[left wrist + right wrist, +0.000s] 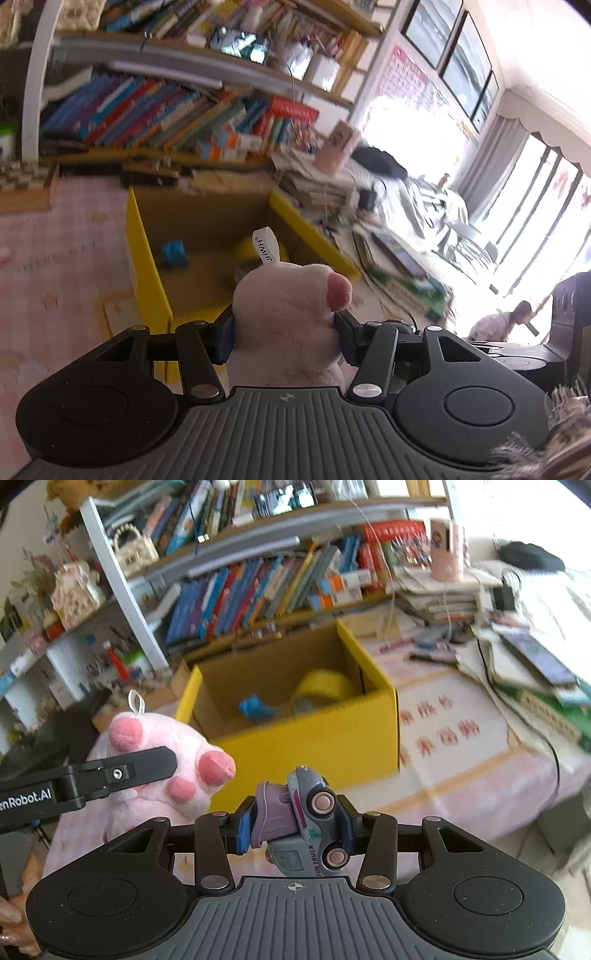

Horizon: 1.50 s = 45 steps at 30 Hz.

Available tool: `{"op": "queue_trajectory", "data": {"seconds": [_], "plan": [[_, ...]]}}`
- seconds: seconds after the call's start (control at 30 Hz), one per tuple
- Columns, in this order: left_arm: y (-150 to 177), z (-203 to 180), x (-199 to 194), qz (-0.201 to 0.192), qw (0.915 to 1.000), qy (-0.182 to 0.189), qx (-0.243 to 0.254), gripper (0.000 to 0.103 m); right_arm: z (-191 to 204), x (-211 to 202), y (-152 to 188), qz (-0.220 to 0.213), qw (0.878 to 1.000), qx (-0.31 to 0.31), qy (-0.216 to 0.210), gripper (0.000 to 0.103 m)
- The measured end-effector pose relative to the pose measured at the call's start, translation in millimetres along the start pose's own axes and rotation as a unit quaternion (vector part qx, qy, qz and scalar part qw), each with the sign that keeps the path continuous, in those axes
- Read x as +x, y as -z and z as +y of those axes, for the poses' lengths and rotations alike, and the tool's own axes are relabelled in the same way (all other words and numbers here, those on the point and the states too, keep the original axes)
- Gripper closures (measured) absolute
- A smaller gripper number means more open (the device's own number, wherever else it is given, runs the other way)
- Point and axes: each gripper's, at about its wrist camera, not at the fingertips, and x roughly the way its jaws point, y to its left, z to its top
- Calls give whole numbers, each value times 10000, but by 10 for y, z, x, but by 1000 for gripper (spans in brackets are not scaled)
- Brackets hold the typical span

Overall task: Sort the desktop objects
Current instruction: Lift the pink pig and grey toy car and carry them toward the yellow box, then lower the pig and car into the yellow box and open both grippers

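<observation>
Both claws loaded, near the yellow box (pixel 317 738) rim.

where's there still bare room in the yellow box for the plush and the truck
Inside the yellow box, bare cardboard floor shows along the left wall, left of the blue toy. The right back corner is crowded by the yellow tape roll. Outside, the pink tablecloth right of the box is bare up to the paper piles.

The box (pixel 314 738) is yellow outside and plain brown inside, holding a blue item (pixel 255 707) and a yellow roll (pixel 325 690). Beside the box, the plush (pixel 155 760) is pale pink with darker pink pads, the toy truck (pixel 303 819) grey and lilac, the tablecloth (pixel 461 746) pink-patterned.
</observation>
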Motion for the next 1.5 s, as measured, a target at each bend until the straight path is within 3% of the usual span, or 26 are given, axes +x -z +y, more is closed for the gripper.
{"op": "queue_trajectory", "data": {"seconds": [0.23,0.4,0.57,0.9,0.97,1.1,1.23,1.33,1.5], "plan": [[-298,-14,137,-463,9984,-300,90,52,-6,196,-458,-384,9980,-456,-227,59],[-478,18,416,-575,9966,-550,203,52,-30,447,-681,-441,9959,-735,-293,59],[-490,57,832,-280,9932,-945,621,52,-109,721,-816,-312,9946,-944,-298,59],[-302,224,1439,604,9858,-1352,786,51,-171,1189,-802,243,9904,-1303,-388,59],[-253,169,1477,628,9808,-1484,1102,50,-168,1254,-795,332,9894,-1352,-422,59],[-235,155,1492,635,9785,-1537,1222,48,-158,1347,-774,466,9867,-1479,-491,59],[-228,146,1446,575,9758,-1713,1232,38,-173,1404,-785,529,9865,-1452,-542,59],[-222,107,1291,275,9762,-1713,1301,13,-172,1436,-787,599,9852,-1495,-578,59],[-184,60,989,-261,9785,-1642,1220,13,-113,1547,-761,849,9798,-1691,-647,59]]}}
